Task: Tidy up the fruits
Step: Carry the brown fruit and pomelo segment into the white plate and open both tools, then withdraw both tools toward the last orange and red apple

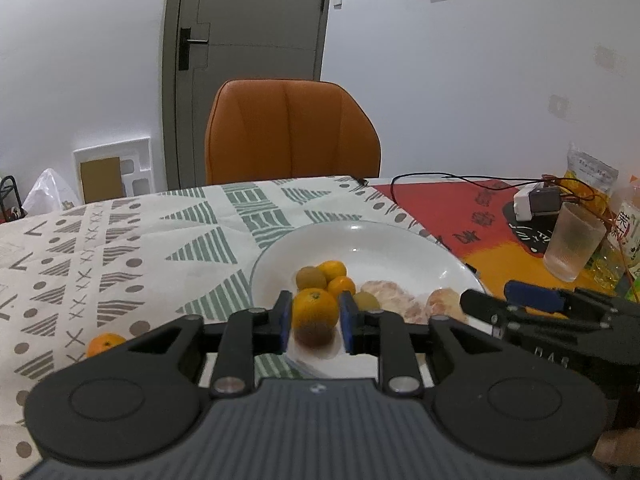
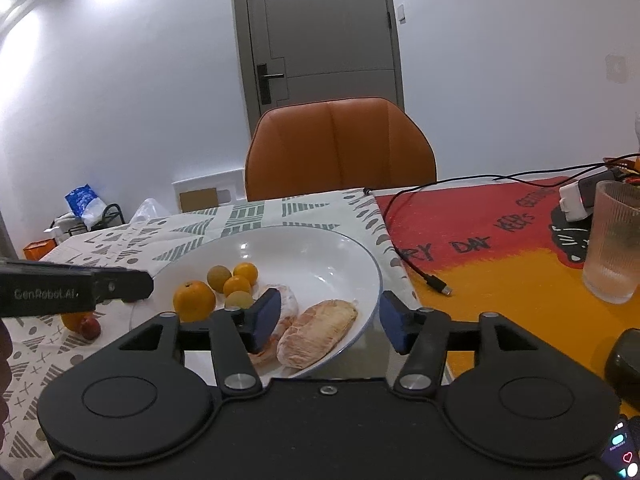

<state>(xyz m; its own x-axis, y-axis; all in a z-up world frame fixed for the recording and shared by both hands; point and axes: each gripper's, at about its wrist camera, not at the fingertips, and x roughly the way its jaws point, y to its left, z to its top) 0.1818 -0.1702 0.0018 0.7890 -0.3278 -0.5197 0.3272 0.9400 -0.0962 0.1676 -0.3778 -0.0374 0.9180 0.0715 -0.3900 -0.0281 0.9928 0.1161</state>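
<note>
A white plate point(image 1: 372, 236) point(image 2: 320, 240) holds two small oranges point(image 2: 245, 273), two green-brown fruits point(image 2: 219, 278), a larger orange point(image 1: 314, 307) point(image 2: 194, 301) and two peeled pomelo pieces point(image 2: 318, 338). My left gripper point(image 1: 315, 322) has its blue pads on either side of the larger orange at the plate's near edge; in the right wrist view its finger point(image 2: 120, 286) sits left of that orange, so a grip cannot be confirmed. My right gripper point(image 2: 328, 322) is open and empty over the pomelo pieces. Another orange point(image 1: 105, 343) and a small red fruit point(image 2: 90, 327) lie on the tablecloth left of the plate.
A ribbed glass point(image 2: 612, 248) point(image 1: 572, 240), a white charger point(image 2: 576, 196) and black cables point(image 2: 420, 272) lie on the red-orange mat to the right. Snack bags point(image 1: 588, 176) stand at the far right. An orange chair point(image 2: 340, 148) is behind the table.
</note>
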